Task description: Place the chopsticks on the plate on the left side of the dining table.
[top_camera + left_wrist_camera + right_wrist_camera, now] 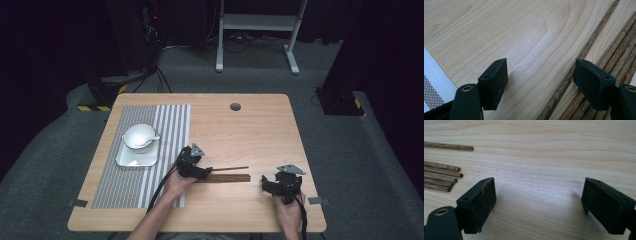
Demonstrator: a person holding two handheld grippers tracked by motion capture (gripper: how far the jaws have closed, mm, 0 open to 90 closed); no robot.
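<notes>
I see dark wooden chopsticks (227,175) lying side by side on the bare table (260,130), one stick (231,168) set slightly apart, between my two grippers and just right of the striped placemat (170,125). Left gripper (540,83) has its jaws apart over the table with the single stick passing just inside its right jaw; right gripper (537,205) is also spread wide, holding nothing, stick tips beyond its left jaw. I judge the sticks light, stiff, thin and prone to rolling, so I would pinch one across its width near mid-length.
</notes>
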